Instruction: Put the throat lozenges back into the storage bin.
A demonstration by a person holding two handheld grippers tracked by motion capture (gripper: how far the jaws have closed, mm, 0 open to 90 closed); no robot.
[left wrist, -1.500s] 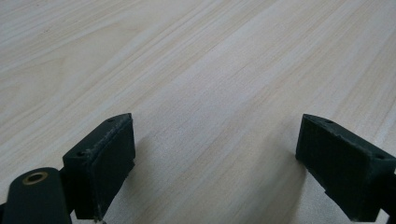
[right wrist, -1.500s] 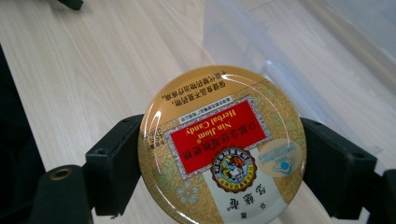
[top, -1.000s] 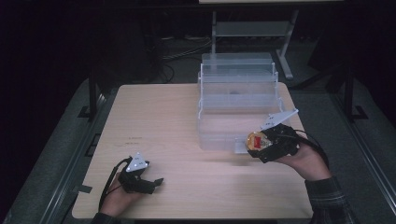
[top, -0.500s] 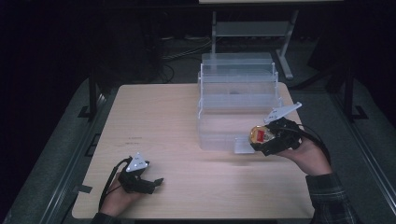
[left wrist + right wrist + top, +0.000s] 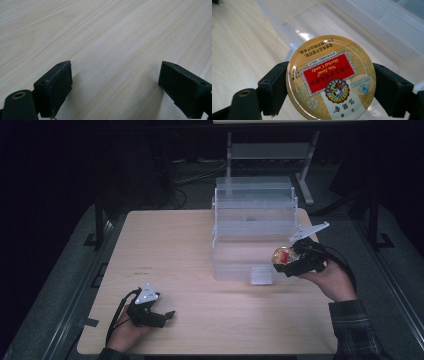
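Right gripper point(image 5: 286, 265) is clamping a round gold candy tin with a red label point(image 5: 330, 78), jaws pressing its rim from both sides, lid facing the gripper camera. In the high view the tin point(image 5: 282, 256) is sitting at about 4 o'clock on the light wooden table point(image 5: 165, 245), raised off the surface, just in front of the clear plastic stacked drawer box point(image 5: 255, 227). Whether the tin is touching the box wall is hard to tell at this resolution; it's reading as just beside it. Right hand point(image 5: 332, 282) is coming in from 5 o'clock, forearm in a plaid sleeve point(image 5: 357, 327) angling up-left, palm under the gripper body, jaws pointing toward 9 o'clock. Grey three-cornered plate point(image 5: 309, 231) is tilting up at the back.

Left gripper point(image 5: 167, 315) is resting low at 7 o'clock, well apart from tin and box. Its jaws are standing wide with nothing between them, bare wood point(image 5: 112, 50) showing in the gap. Left hand point(image 5: 125, 332) is wrapping the body from below, jaws pointing toward 3 o'clock, cable looping to the left.
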